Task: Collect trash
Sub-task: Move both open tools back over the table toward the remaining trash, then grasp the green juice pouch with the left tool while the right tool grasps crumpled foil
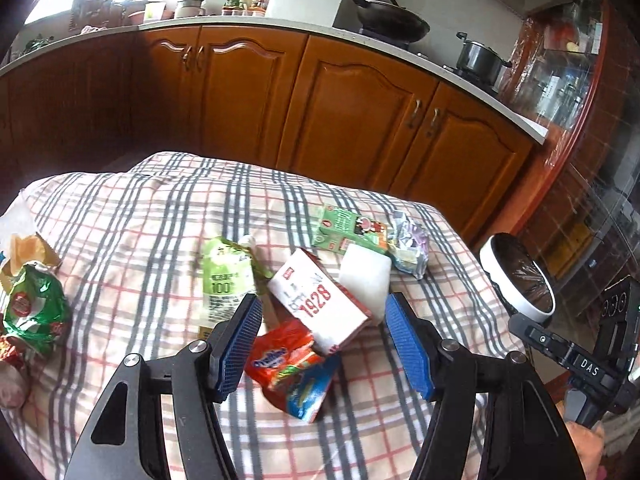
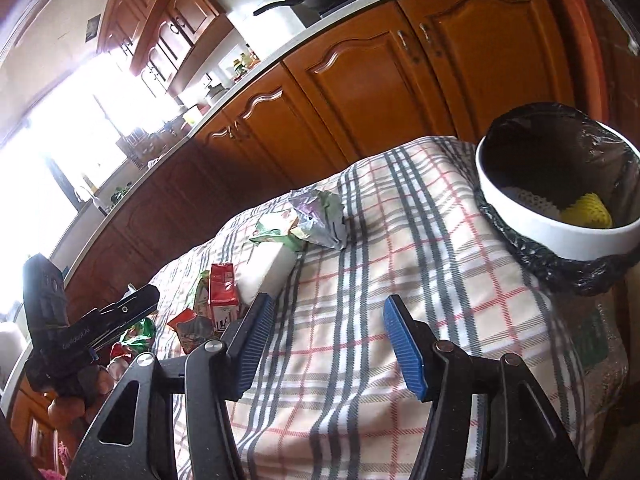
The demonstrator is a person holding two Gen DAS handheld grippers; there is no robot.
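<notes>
Your left gripper [image 1: 322, 340] hangs above the checked cloth [image 1: 120, 240], fingers spread wide and holding nothing. Between the blue pads [image 1: 240, 344] lies a red snack wrapper [image 1: 292, 368], with a red-and-white carton [image 1: 320, 300] marked 1928 touching it at 12 o'clock. A green pouch [image 1: 226, 280] lies at 10 o'clock from the wrapper, just beside the carton. At 1 o'clock from the carton sits a white block [image 1: 366, 276], then a green box [image 1: 350, 232] and a crumpled foil wrapper [image 1: 408, 248] beyond it. At the cloth's 9 o'clock edge is a green crumpled bag [image 1: 34, 308].

Your right gripper [image 2: 328, 340] is also released, empty, over bare cloth [image 2: 360, 280]. The bin [image 2: 556, 236], white-rimmed with a black liner, stands at its 2 o'clock, off the table's edge; something yellow [image 2: 588, 210] lies inside. The trash pile is at 10 to 11 o'clock: foil wrapper [image 2: 320, 216], white block [image 2: 272, 268], carton [image 2: 222, 292]. The left tool [image 2: 80, 332] shows at 9 o'clock.
</notes>
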